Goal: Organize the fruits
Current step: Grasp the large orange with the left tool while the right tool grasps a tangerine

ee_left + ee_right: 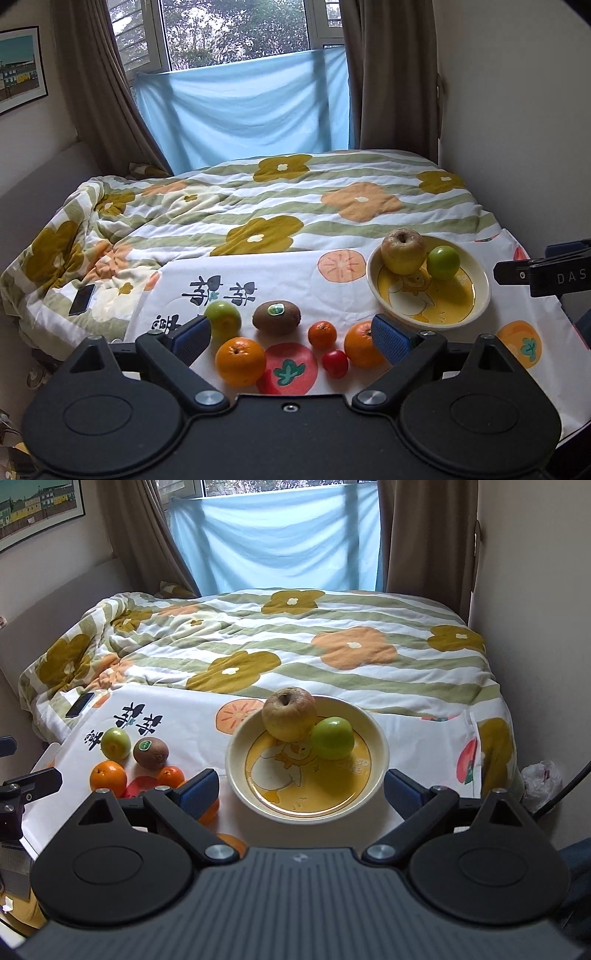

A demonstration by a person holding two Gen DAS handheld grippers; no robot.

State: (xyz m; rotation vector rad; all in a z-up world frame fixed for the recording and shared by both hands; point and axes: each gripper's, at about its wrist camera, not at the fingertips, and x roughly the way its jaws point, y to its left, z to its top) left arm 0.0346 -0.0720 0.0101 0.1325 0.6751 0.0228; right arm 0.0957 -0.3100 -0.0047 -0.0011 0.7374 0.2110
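Cream-glazed ceramic, a shallow round plate [380,738] with a yellow duck printed inside, on the right of the cloth-covered surface [258,273] at the foot of the bed. Already in it: a large, dull yellow-brown apple [290,713] toward the far rim and a small glossy green apple [332,737] touching its right side. Gathered there, presumably, as the collecting dish for the sorting.

Still loose on the white fruit-print cloth, left of the plate, a cluster close together: a second small green apple [222,319], a fuzzy brown kiwi [276,317] with a sticker on top, a big round orange [240,361], a small tangerine [322,334], a small red tomato [335,363], and another orange [362,343] partly hidden behind a blue pad. Set out in a loose bunch, likely as the pile waiting to go into the plate.

Left gripper [291,339] spread wide and empty, hovering above the cluster, pads bracketing several fruits without touching any. Right gripper [301,786] also wide apart and holding nothing, poised over the near rim of the plate. Both angled downward at the work, as if between picks.

Beyond: a floral striped quilt [295,199] across the bed, a dark phone [82,299] lying on it at left, a pale blue sheet [243,110] hung under the window between brown curtains.
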